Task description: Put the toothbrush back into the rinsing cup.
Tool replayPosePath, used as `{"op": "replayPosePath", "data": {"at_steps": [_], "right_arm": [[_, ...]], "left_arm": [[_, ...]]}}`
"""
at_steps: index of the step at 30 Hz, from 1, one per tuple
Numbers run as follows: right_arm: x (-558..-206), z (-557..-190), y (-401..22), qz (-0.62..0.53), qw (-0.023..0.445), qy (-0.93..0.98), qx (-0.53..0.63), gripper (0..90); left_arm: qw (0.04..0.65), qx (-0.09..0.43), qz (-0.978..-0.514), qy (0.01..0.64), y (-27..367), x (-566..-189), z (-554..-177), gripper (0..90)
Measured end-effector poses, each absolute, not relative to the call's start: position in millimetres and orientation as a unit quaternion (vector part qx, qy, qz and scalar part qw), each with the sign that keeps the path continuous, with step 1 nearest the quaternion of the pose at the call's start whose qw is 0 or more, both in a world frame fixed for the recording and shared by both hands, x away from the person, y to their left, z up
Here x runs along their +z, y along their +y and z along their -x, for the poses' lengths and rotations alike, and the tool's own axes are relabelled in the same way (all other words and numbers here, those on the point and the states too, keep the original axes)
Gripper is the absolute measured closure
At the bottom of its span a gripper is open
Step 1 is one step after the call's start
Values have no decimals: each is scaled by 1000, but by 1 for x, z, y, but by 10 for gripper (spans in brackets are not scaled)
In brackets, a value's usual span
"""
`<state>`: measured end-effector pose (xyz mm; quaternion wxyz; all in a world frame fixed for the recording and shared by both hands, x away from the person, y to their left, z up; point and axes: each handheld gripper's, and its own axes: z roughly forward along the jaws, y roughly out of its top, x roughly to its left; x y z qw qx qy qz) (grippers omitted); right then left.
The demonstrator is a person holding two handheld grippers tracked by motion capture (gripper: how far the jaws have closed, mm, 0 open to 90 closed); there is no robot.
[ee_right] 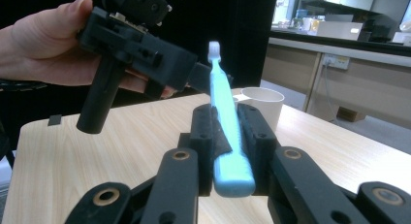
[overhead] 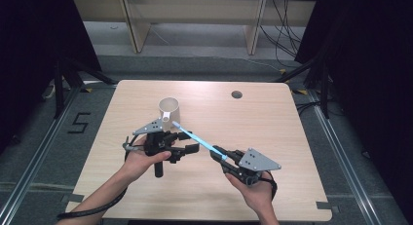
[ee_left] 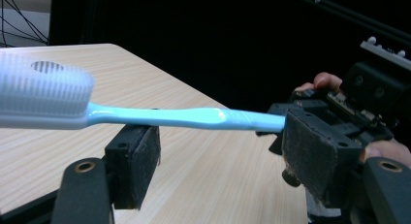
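Lying pale wood table [overhead: 272, 137], perhaps workshop

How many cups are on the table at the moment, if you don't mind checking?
1. A single white cup stands upright on the far-left part of the table, just beyond the left gripper and near the toothbrush head. None seems hidden.

Pale wood table [overhead: 272, 132], round cable hole [overhead: 236, 94] near far edge. Grey floor [overhead: 204, 64], black "5" marking [overhead: 79, 122] at left. Black curtains [overhead: 29, 35] both sides. Light wooden furniture legs [overhead: 134, 25] behind table, loose black cables [overhead: 285, 30] at right
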<state>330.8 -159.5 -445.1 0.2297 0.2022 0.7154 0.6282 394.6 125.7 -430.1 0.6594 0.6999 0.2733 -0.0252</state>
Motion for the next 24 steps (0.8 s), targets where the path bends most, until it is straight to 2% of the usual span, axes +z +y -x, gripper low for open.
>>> {"op": "replayPosePath", "data": {"at_steps": [8,9,11,13,16,21,24], "right_arm": [[-447,-331,-157,-203,225,720,625,787],[-448,-332,-158,-198,237,718,624,787],[-449,-328,-156,-213,210,727,618,786],[-451,-331,-155,-197,233,725,617,787],[-453,-330,-152,-198,221,727,619,786],[-459,-332,-148,-197,230,738,603,787],[-461,-331,-147,-204,222,740,602,787]], "left_arm": [[667,-27,-690,281,124,-428,-396,323],[670,-28,-686,283,124,-427,-396,329],[675,-30,-681,283,124,-426,-396,343],[678,-33,-676,288,124,-425,-397,362],[681,-35,-672,289,124,-424,-397,394],[692,-30,-661,289,124,-424,-399,592],[692,-30,-661,289,124,-424,-400,667]]}}
